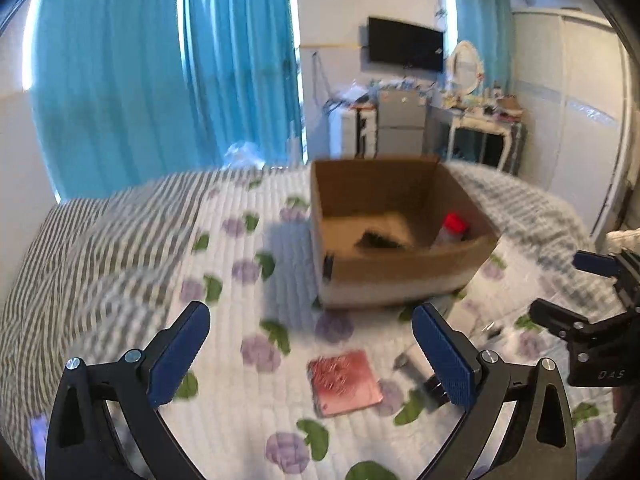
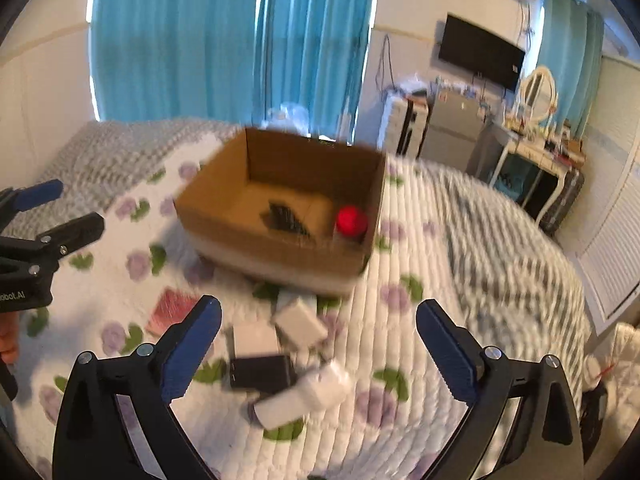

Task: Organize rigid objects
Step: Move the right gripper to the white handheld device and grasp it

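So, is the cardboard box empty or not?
Not empty: inside the box lie a red-capped bottle and a dark object.

Right gripper [image 2: 318, 346] gapes empty above small boxes [image 2: 300, 322] near the cardboard box [image 2: 280, 254]

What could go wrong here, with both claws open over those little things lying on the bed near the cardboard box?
The white boxes, black box and white bottle lie bunched and touching, so the open right gripper might nudge a neighbour while closing on one. The pink flat square lies flush on the soft quilt; the left gripper may struggle to get under it. Both pictures are blurred, so aim could suffer.
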Tool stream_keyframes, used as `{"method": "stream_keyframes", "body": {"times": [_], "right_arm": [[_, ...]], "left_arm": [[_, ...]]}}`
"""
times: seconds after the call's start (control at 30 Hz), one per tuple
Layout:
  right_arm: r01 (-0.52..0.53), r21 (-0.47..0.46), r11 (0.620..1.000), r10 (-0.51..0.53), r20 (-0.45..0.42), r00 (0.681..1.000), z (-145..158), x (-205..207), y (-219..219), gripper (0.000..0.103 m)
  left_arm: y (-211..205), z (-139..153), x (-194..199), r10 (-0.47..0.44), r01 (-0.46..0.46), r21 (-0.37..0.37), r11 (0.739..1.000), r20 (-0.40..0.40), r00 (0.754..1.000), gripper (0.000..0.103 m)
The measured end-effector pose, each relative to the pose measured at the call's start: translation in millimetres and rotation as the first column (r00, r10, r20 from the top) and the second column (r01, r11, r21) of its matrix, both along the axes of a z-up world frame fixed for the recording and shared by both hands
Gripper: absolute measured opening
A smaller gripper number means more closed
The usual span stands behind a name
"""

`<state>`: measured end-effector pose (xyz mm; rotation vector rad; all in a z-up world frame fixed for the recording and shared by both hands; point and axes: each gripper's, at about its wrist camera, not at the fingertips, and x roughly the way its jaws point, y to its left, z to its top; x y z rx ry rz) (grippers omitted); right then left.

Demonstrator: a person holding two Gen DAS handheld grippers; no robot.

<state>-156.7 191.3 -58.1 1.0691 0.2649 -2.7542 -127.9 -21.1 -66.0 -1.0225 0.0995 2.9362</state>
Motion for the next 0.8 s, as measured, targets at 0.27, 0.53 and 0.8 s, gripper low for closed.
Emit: {"method": "stream_keyframes", "body": {"times": [0.27, 0.53, 0.8], "right_arm": [[0.086, 0.064, 0.994, -0.096, 0.191, 0.977, -86, -9, 13, 0.098], [0.228, 0.031, 0.973, -0.226, 0.317, 0.921, -124, -30, 34, 0.097], [0.167, -0.038, 0.985, -0.144, 0.341, 0.929, -135, -28, 25, 0.063]], "left_arm": [[-7, -71, -4, 0.046, -0.046, -0.006, 0.999, 0.14, 0.989, 0.103], [0, -78, -2, 0.026, -0.028, 0.01, 1.0, 0.163, 0.986, 0.103], [20, -79, -1, -0.003, 0.002, 0.006, 1.0, 0.197, 0.98, 0.103]]}}
